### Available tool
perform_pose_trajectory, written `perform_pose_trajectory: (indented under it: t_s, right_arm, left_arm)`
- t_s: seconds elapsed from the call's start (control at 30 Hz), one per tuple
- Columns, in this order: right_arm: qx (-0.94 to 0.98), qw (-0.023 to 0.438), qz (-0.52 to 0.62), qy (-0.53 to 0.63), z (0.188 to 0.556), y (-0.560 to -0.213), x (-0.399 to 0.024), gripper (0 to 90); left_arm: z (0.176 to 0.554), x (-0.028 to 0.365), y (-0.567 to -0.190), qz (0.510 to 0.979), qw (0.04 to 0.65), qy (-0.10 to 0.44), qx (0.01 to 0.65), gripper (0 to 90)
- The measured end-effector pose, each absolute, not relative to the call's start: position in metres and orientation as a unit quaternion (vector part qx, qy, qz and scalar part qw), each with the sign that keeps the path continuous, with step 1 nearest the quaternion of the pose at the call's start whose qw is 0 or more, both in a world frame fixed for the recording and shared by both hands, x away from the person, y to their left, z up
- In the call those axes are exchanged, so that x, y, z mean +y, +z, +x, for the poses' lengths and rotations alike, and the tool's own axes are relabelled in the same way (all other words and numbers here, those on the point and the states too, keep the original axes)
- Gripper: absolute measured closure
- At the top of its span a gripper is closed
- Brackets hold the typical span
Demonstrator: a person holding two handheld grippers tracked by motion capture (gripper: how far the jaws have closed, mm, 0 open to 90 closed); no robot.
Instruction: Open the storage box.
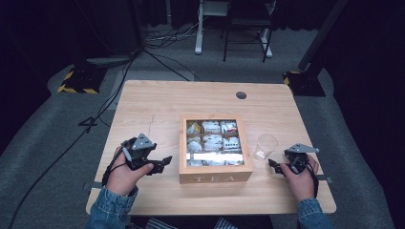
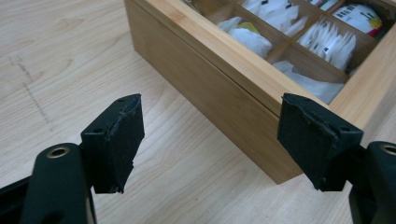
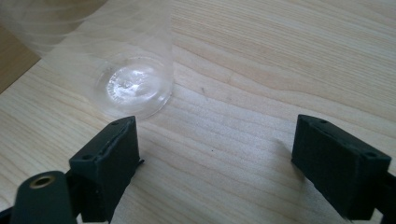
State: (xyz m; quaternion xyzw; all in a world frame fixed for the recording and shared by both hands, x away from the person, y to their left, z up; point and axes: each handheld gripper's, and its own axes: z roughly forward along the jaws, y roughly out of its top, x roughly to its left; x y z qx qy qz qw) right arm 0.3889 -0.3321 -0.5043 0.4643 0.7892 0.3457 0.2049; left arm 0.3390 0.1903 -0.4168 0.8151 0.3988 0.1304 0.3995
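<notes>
A wooden tea box (image 1: pixel 215 177) marked TEA stands at the table's middle, its compartments holding several white and coloured tea bags (image 1: pixel 212 140). My left gripper (image 1: pixel 164 162) hovers just left of the box's near corner, jaws open and pointing at its side wall. In the left gripper view the box (image 2: pixel 224 98) lies close ahead of the gripper (image 2: pixel 210 121), and nothing is between the pads. A clear plastic cup (image 1: pixel 265 145) stands right of the box. My right gripper (image 1: pixel 272 164) rests near it, open and empty. The right gripper view shows the cup (image 3: pixel 133 88) ahead-left of the gripper (image 3: pixel 219 135).
The light wooden table (image 1: pixel 157 105) has a round cable hole (image 1: pixel 241 95) near its far edge. Cables, stand bases and a chair frame lie on the grey floor beyond. A glare strip crosses the box's front row (image 1: pixel 210 156).
</notes>
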Motion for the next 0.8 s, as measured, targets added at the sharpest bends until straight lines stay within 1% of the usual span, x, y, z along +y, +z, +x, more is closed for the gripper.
perform_pose_trajectory:
  t_s: [0.13,0.27,0.43,0.53,0.8]
  right_arm:
    - [0.789,0.205,0.464,0.346,0.389,-0.504,-0.332,14.8]
    - [0.789,0.205,0.464,0.346,0.389,-0.504,-0.332,14.8]
    - [0.789,0.205,0.464,0.346,0.389,-0.504,-0.332,14.8]
    - [0.789,0.205,0.464,0.346,0.389,-0.504,-0.332,14.8]
    - [0.789,0.205,0.464,0.346,0.389,-0.504,-0.332,14.8]
  left_arm:
    - [0.338,0.182,-0.419,0.822,0.401,0.123,0.386,23.0]
    - [0.336,0.173,-0.421,0.824,0.415,0.103,0.372,22.0]
    - [0.335,0.163,-0.425,0.833,0.412,0.100,0.355,20.8]
    - [0.335,0.159,-0.428,0.835,0.409,0.111,0.350,18.9]
    - [0.333,0.150,-0.431,0.834,0.418,0.103,0.344,18.6]
